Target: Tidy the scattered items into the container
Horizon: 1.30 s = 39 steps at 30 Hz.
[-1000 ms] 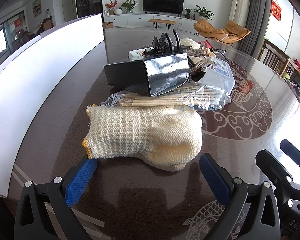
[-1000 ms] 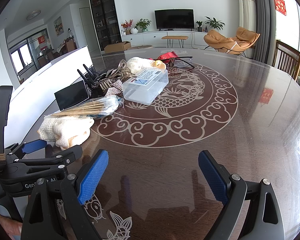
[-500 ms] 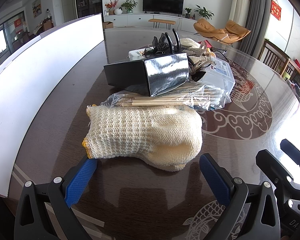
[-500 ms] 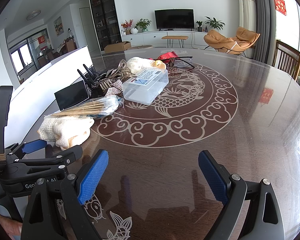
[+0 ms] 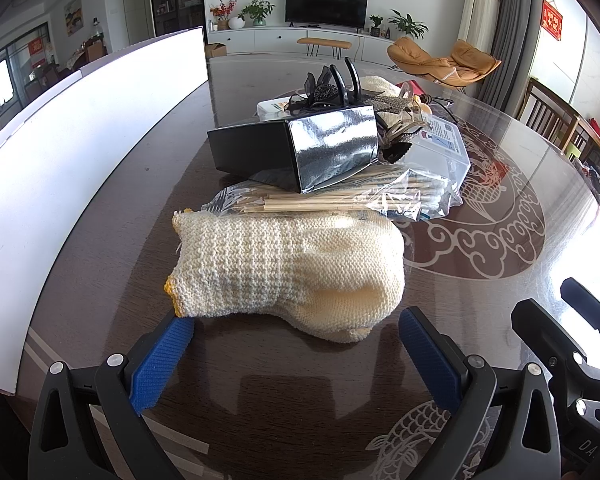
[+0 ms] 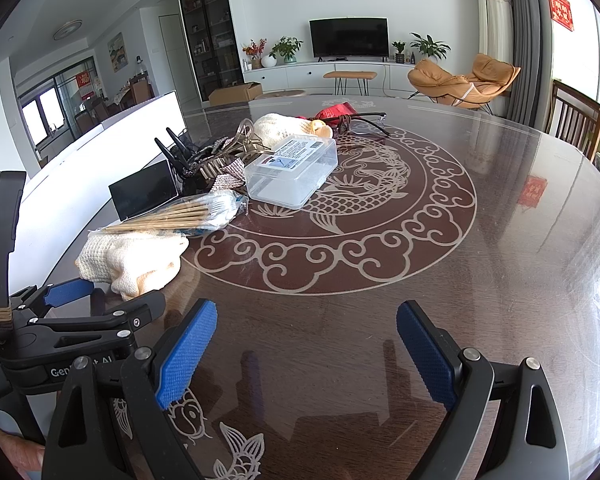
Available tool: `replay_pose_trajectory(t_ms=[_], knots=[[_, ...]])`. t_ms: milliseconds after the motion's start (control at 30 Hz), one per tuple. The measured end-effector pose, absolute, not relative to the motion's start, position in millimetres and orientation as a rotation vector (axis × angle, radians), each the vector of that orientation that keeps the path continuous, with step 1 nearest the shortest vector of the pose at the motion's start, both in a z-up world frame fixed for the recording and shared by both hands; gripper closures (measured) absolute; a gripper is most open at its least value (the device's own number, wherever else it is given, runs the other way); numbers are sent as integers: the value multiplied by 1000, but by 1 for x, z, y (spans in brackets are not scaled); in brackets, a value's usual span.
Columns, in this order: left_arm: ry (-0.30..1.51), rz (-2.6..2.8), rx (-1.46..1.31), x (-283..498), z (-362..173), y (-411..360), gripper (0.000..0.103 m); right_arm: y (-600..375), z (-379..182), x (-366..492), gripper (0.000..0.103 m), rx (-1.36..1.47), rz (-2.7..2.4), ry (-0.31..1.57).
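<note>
glove: we've got the knit glove (image 5: 288, 272) dead ahead of the left tongs (image 5: 296, 344), long axis crosswise;
tongs: left released, nearer; right tongs (image 6: 304, 352) released too

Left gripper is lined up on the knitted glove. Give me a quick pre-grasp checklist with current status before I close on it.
1. Left gripper open wide enough for the knitted glove: ok, the jaws stand apart just short of its near edge.
2. Glove free of the pile: cannot tell, its far edge meets the bag of wooden sticks and overlap is unclear.
3. Right gripper clear of the grasp: ok, open and empty over bare table.
4. The two grippers apart: ok, though close, side by side.
5. Black box stable: not ok, it rests tilted on the stick bag.
6. Container position: cannot tell, the white panel on the left may be its wall.
</note>
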<state>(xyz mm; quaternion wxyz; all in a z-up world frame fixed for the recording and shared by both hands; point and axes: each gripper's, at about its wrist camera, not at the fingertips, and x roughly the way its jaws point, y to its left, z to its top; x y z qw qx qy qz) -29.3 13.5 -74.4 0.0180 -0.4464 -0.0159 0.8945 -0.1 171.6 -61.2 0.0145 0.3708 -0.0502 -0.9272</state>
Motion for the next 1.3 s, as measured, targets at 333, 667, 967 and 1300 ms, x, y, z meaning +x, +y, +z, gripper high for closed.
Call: replay_pose_trajectory(t_ms=[333,667,967,1300], knots=[[-48,2779,-1387,-29,-74,15,0,172,-61,0,10,1155,-2887,-156],[-47,2779,-1387,-29,-74,14,0,172,-61,0,10,1155,-2887,-156],[-46,2779,-1387,-28,-74,15,0,172,-61,0,10,1155,-2887,-156],[-36,2779,-1392,-28,-73,15,0,171,-61,0,10,1156,-2887,-155]])
